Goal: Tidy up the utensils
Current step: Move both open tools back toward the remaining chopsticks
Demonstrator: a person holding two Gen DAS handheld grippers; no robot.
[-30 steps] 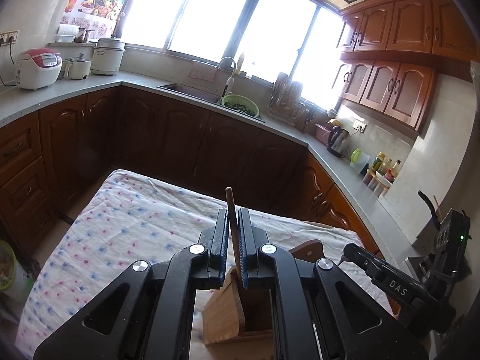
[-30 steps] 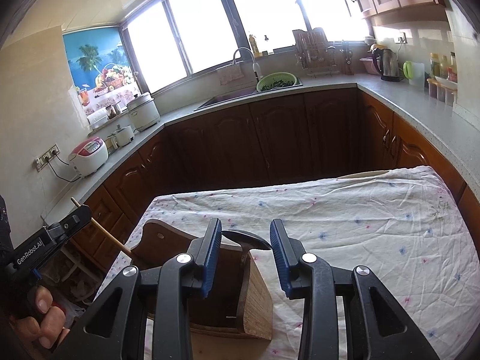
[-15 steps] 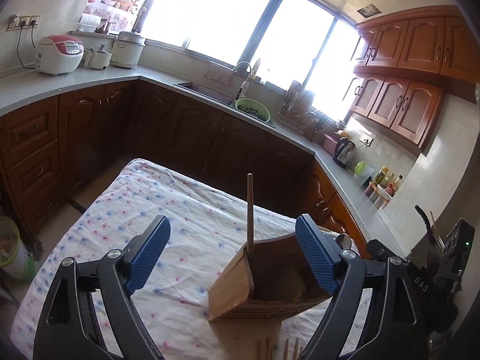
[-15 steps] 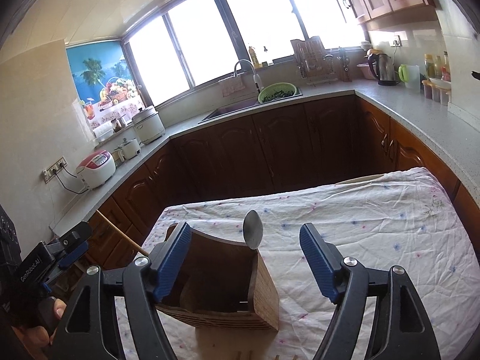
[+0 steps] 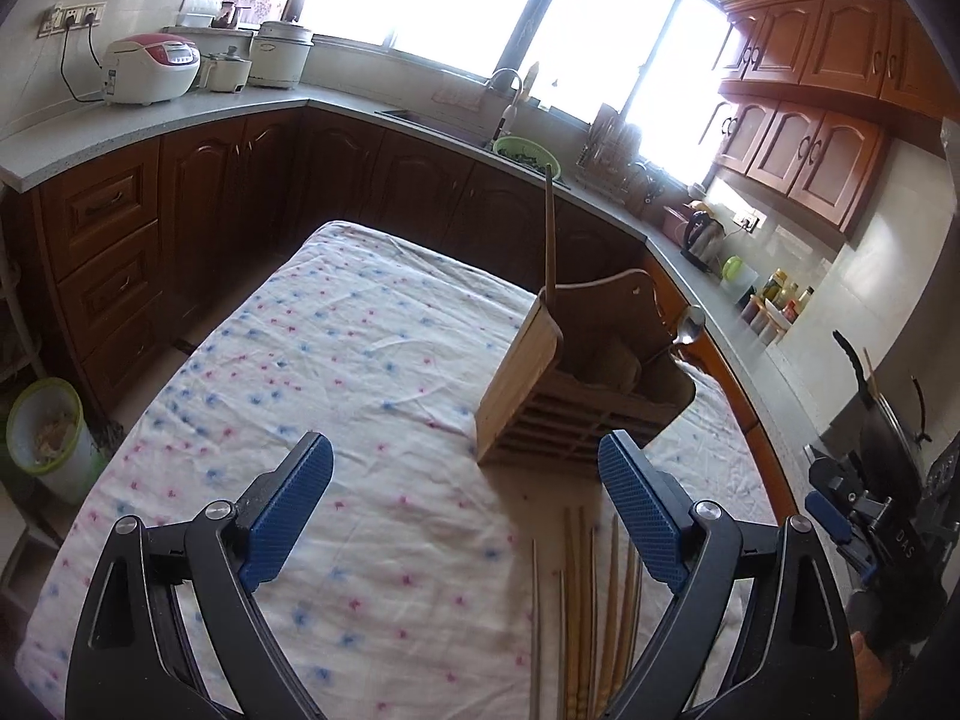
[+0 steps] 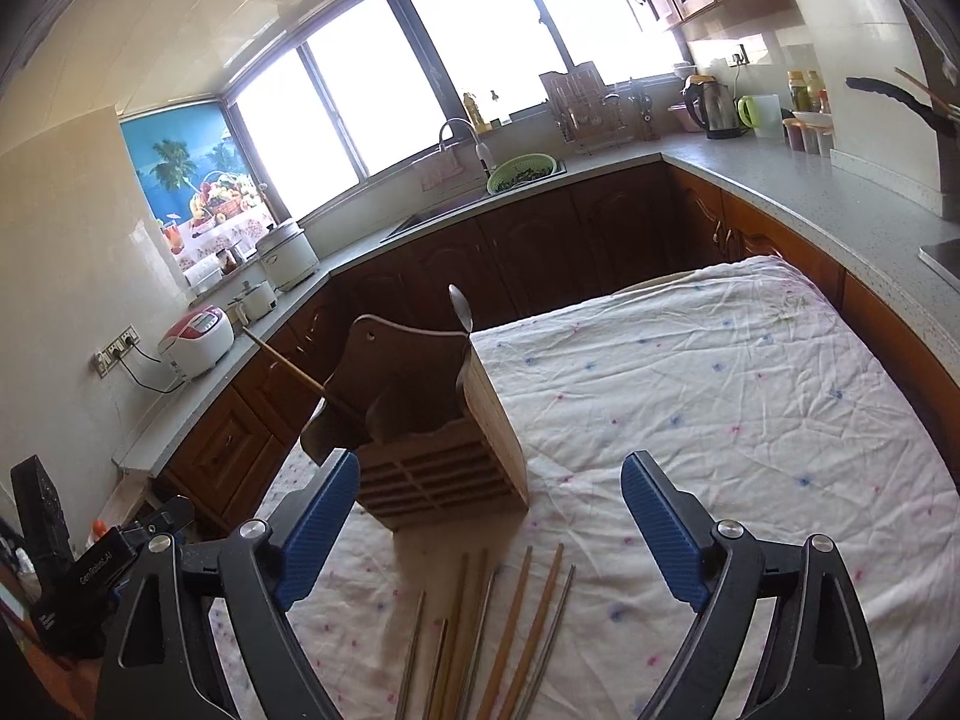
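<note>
A wooden utensil holder stands on the cloth-covered table. A wooden chopstick stands in its left side and a metal spoon in its right side. Several wooden and metal chopsticks lie on the cloth in front of the holder. My left gripper is open and empty, above the cloth short of the holder. My right gripper is open and empty, above the loose chopsticks.
Dark wood cabinets and a grey counter ring the table, with rice cookers, a sink with a green colander and a kettle. A green bin stands on the floor at the left.
Both grippers have opened, letting go of the chopstick and the spoon in the holder, and pulled back and up. The loose chopsticks on the cloth have come into view.
</note>
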